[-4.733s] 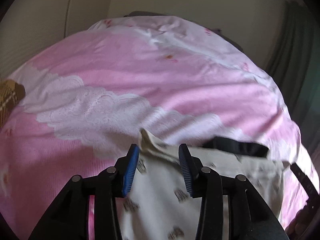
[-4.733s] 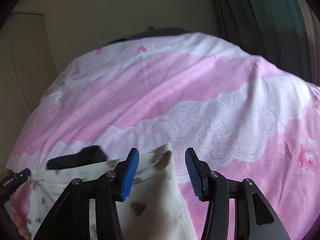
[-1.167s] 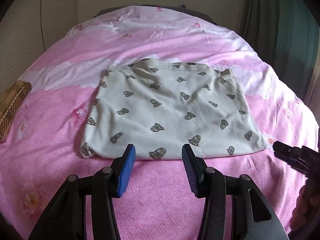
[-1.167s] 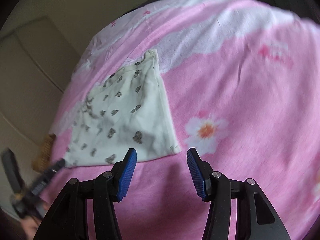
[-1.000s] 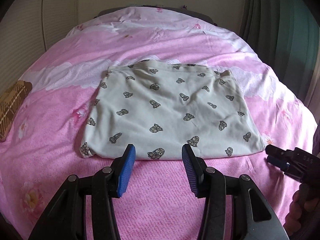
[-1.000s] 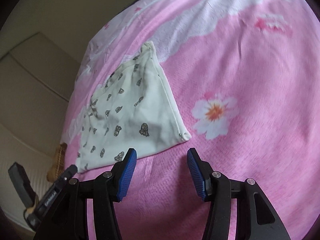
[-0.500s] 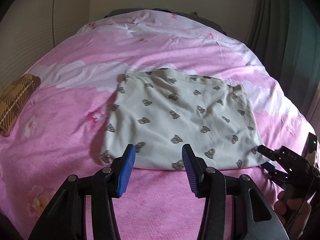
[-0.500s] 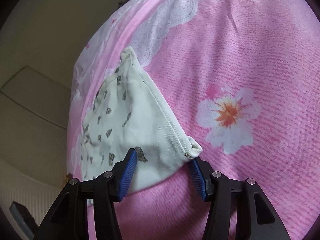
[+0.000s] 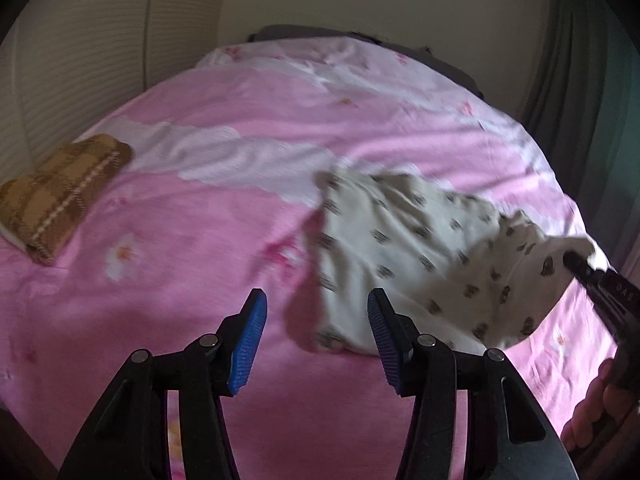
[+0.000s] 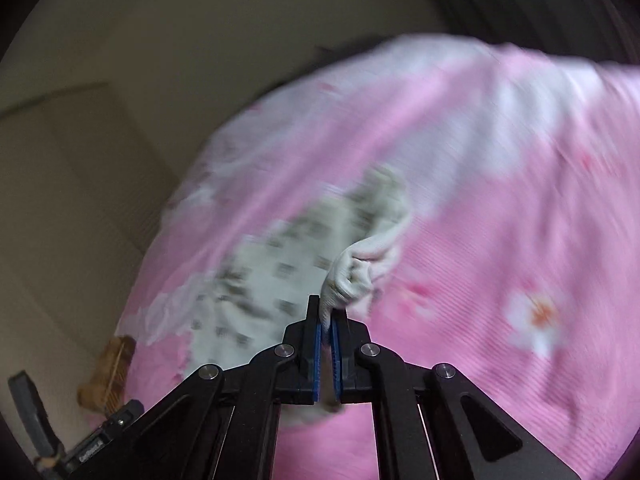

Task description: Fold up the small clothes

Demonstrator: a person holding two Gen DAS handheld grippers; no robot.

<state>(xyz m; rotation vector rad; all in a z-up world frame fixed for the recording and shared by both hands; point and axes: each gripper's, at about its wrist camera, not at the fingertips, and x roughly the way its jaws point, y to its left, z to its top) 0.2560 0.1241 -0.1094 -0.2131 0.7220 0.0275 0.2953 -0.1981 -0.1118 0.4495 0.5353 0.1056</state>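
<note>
we see a cream garment [image 9: 420, 256] printed with small dark figures lying on a bed covered by a pink bedspread [image 9: 240, 132] with white lace-like bands and flower prints. the garment sits toward the right side of the bed in the left wrist view, partly flat and partly lifted: its near right corner is raised off the bedspread, and the cloth sags from that corner down to the part that rests on the bed.

the right gripper [image 10: 326, 320] has its blue-padded fingers pressed together on that corner, with a bunched wad of the cream hem poking out just above the tips. in the left wrist view the same gripper [image 9: 576, 262] comes in from the right edge, its dark tip buried in the raised corner, and part of the person's hand [image 9: 592, 412] shows below it at the frame edge.

the left gripper [image 9: 316, 332] hangs over the pink bedspread just beside the garment's near left edge. its fingers are spread and are opening, with only bedspread showing between them; the right finger's pad [image 9: 384, 344] overlaps the garment's near edge in the picture, though we cannot tell whether it touches the cloth.

a folded brown plaid cloth [image 9: 56, 196] lies on the far left of the bed, well apart from the garment. both views are blurred, the right wrist view more so. a pale wall [image 9: 360, 0] stands behind the bed, and a dark curtain [image 9: 580, 80] hangs at the right.
</note>
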